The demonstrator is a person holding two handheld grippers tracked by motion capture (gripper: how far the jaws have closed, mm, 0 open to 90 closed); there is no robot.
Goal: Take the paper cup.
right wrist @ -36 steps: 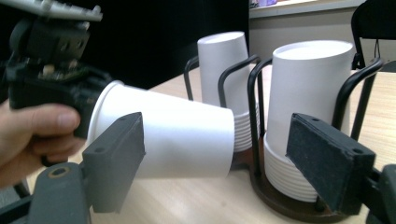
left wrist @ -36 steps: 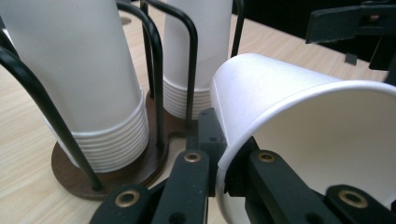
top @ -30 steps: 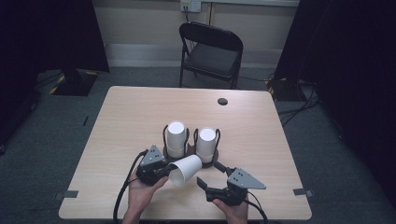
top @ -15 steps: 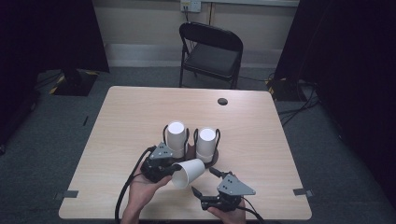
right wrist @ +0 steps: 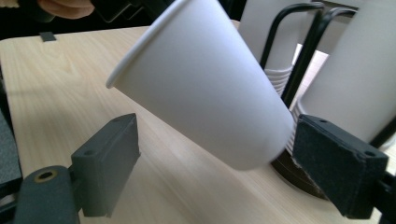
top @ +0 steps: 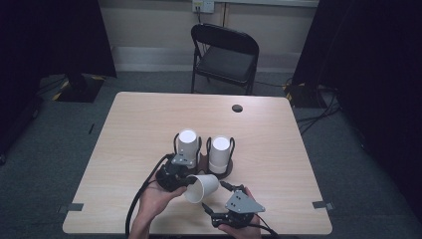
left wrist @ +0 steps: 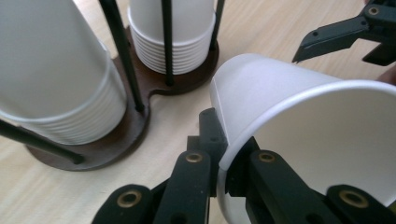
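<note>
A single white paper cup (top: 201,187) hangs tilted just above the table, its mouth turned toward the front edge. My left gripper (top: 188,181) is shut on the cup's rim (left wrist: 224,154), one jaw inside the mouth and one outside. My right gripper (top: 214,196) is open at the front edge, and the cup's body (right wrist: 205,84) lies between its two pads (right wrist: 341,163) with a gap on each side. Behind them, two stacks of white cups (top: 188,143) (top: 220,151) stand upside down in a dark brown wire holder (left wrist: 140,121).
The light wooden table (top: 134,129) has a small dark round hole (top: 237,108) near its far right. A black folding chair (top: 224,55) stands behind the table. Cables trail from both grippers over the front edge.
The left gripper has carried the cup a little to the right and tipped it, so its body now sits between the right gripper's open jaws. The right gripper has barely shifted.
</note>
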